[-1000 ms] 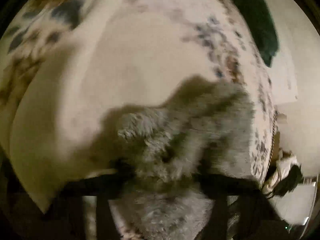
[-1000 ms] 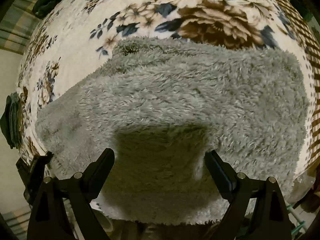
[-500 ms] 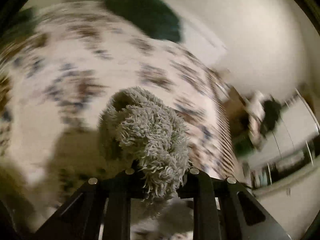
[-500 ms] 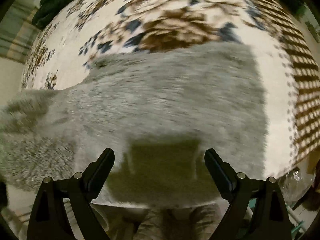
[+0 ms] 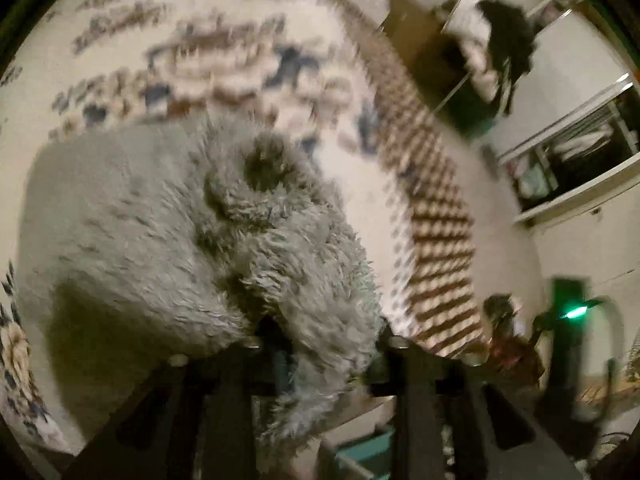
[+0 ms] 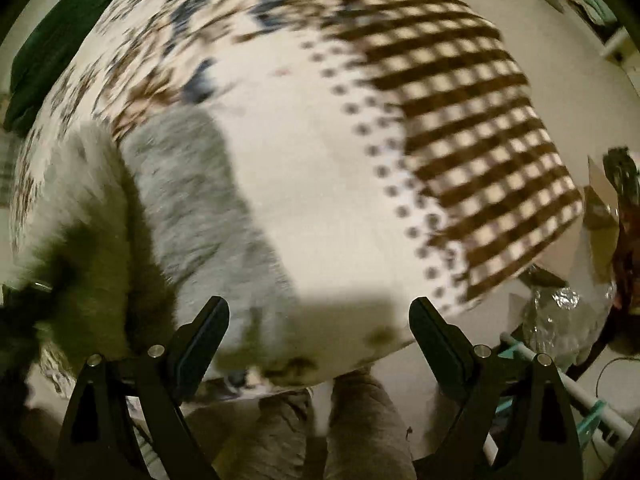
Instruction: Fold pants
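Left wrist view: grey fleece pants (image 5: 168, 216) lie on the floral blanket (image 5: 224, 60), covering the bed's left part up to the near edge; a bunched fold of them rises into the left gripper (image 5: 320, 344), whose jaws have just been opening, with the fleece between them; the pads are buried in pile, so whether they press on it I cannot tell; frame blurred. To the right of the pants, bare cream blanket, then the brown checked border (image 5: 436, 240) along the bed's right edge; beyond it a dark garment (image 5: 508, 36) hanging by the wall and a green light (image 5: 574, 312) low in the room.

Right wrist view: a dark green cloth (image 6: 60, 36) at the far left corner of the bed; the pants at the left, reaching the near edge; the right gripper (image 6: 320, 332) spread wide above the near edge, nothing between its fingers; the person's legs (image 6: 352, 428) below; crinkled plastic (image 6: 560, 316) off the right corner.
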The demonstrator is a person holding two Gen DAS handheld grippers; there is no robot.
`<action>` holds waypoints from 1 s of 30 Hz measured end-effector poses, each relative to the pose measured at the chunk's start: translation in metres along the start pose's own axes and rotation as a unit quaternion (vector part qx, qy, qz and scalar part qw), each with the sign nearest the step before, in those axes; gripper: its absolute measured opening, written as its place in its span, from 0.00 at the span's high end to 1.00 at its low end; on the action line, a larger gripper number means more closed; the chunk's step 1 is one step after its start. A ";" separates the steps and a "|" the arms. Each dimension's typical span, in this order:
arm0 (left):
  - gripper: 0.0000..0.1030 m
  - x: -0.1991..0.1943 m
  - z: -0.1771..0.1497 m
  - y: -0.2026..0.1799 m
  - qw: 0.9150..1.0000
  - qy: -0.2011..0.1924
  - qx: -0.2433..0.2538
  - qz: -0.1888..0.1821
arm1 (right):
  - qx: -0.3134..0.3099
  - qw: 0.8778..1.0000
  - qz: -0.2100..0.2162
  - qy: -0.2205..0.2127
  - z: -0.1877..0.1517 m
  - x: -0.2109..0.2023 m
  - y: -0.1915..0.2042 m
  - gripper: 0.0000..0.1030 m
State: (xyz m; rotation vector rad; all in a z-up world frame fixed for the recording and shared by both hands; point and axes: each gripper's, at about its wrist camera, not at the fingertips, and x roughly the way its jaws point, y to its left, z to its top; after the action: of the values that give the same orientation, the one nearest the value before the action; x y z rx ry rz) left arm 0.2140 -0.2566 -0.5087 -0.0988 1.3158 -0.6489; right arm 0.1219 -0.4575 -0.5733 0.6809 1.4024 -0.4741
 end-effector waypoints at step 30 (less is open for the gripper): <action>0.20 -0.089 0.009 0.139 0.977 -0.029 -0.150 0.147 | -0.063 0.978 0.200 -0.005 0.055 -0.040 0.103 0.74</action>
State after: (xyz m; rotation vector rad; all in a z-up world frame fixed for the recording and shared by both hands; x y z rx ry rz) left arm 0.2660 -0.1014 -0.4878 -0.1636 1.3315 -0.1922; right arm 0.2268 -0.4238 -0.5164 0.8318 1.2329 -0.0700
